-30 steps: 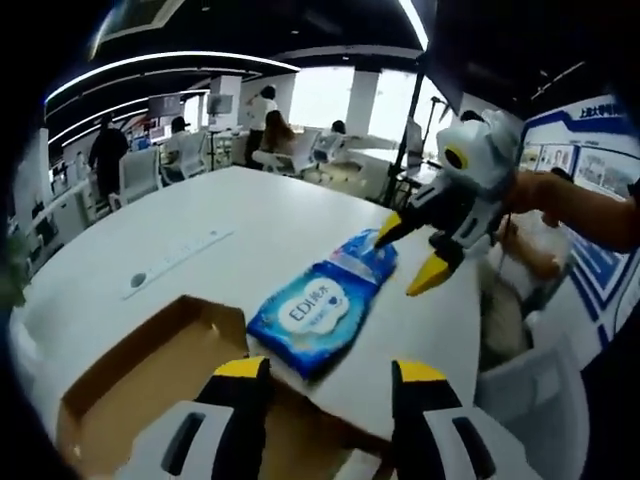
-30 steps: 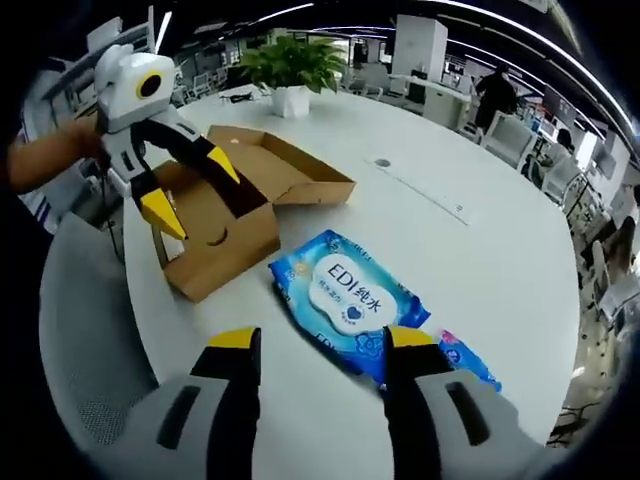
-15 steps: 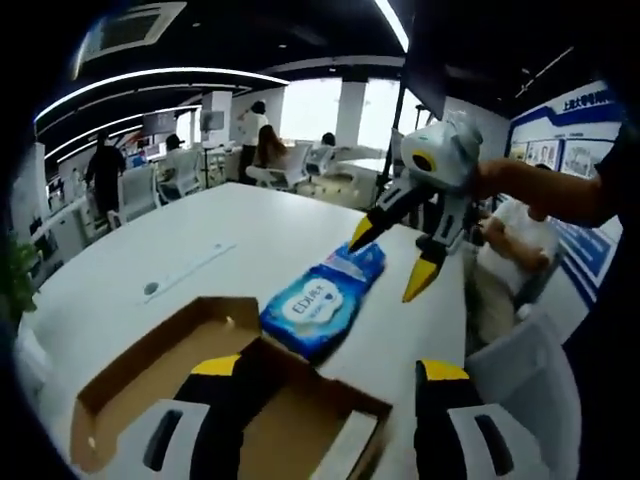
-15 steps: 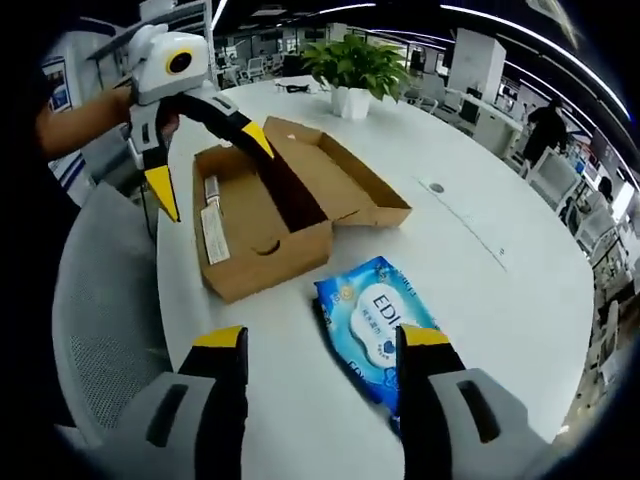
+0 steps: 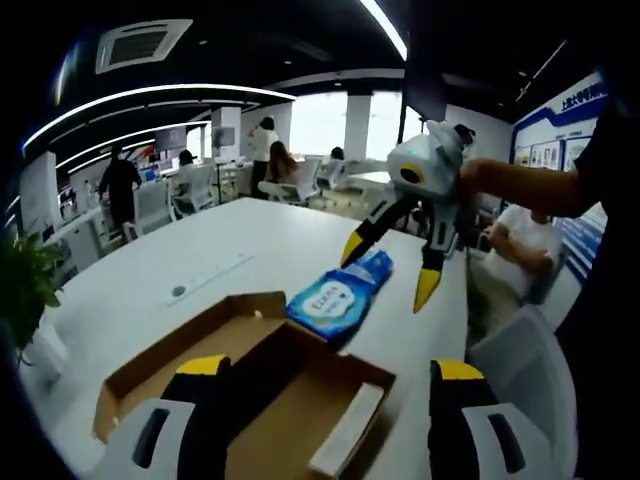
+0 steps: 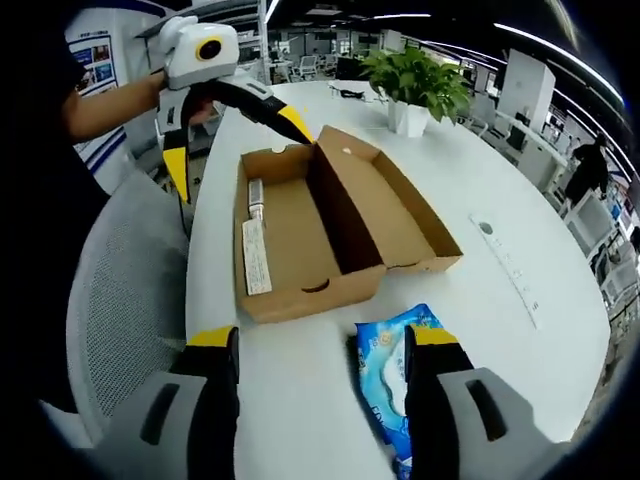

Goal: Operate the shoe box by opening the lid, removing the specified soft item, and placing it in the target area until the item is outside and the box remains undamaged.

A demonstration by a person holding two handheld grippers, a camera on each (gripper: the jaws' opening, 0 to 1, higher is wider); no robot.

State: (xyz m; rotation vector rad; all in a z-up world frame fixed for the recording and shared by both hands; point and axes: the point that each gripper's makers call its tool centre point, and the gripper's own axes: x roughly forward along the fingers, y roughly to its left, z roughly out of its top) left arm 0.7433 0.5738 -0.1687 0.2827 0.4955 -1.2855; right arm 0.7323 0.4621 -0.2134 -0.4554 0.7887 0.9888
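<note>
The brown cardboard shoe box (image 6: 300, 295) lies open on the white table (image 6: 300, 420), its lid (image 6: 390, 215) folded flat beside the tray. Its tray holds a white paper strip (image 6: 255, 255). In the left gripper view the box (image 5: 300, 400) sits just ahead of my left gripper (image 5: 330, 375), which is open and empty. The blue soft wipes pack (image 5: 340, 295) rests on the table beyond the box. My right gripper (image 5: 388, 268) hovers open above the pack's far end. In the right gripper view the pack (image 6: 395, 385) lies between the jaws of my right gripper (image 6: 322, 340). My left gripper (image 6: 235, 148) hangs open over the box's far end.
A grey mesh chair (image 6: 110, 300) stands at the table's edge. A potted plant (image 6: 420, 85) sits on the far side. A long cable slot (image 5: 210, 275) runs across the tabletop. A seated person (image 5: 515, 240) and other people at desks are in the background.
Both grippers have drawn back and up, so the whole open box now shows. The wipes pack stays on the table beside the box. Both grippers remain open.
</note>
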